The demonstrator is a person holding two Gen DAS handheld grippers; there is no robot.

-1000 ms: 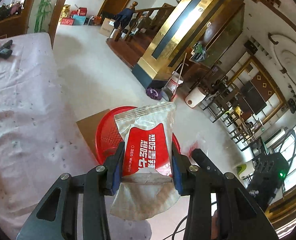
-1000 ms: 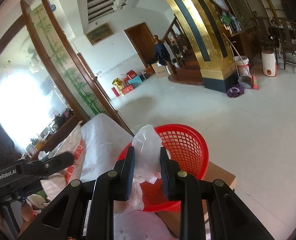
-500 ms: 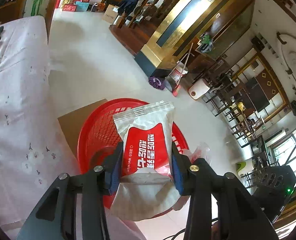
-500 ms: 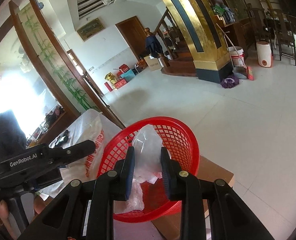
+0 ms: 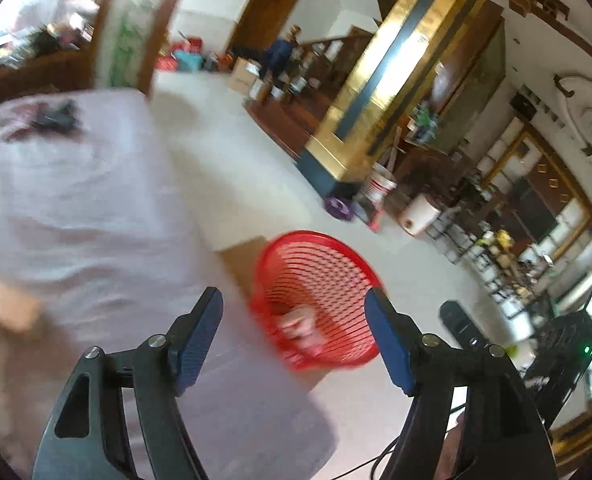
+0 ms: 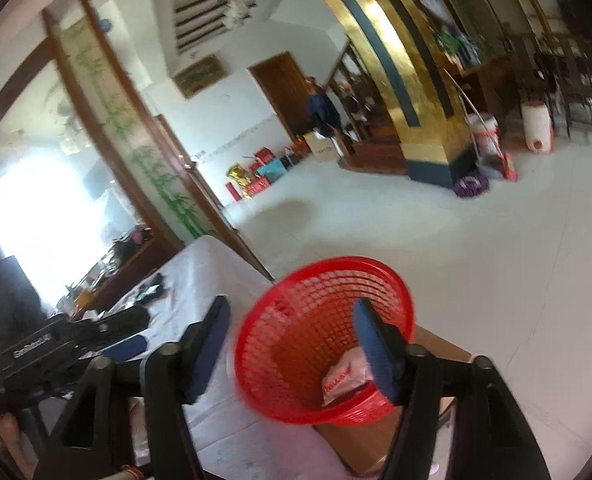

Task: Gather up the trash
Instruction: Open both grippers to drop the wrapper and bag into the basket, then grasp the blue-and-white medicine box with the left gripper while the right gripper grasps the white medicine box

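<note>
- Left hand-held gripper: jaws have just been opening and now stand spread wide, nothing between the pads.
- Right hand-held gripper: jaws have likewise just been opening, spread and empty.
- Red wet-wipe packet lies inside the red mesh basket.
- Basket rests on a cardboard box beside the cloth-covered tabletop.

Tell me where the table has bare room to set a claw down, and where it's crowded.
The white tablecloth is bare across its middle, from the red basket side up toward the dark objects at the far end. That far end is cluttered, and a blurred tan thing sits by the left edge. Both claws have just opened with nothing between their jaws.
</note>
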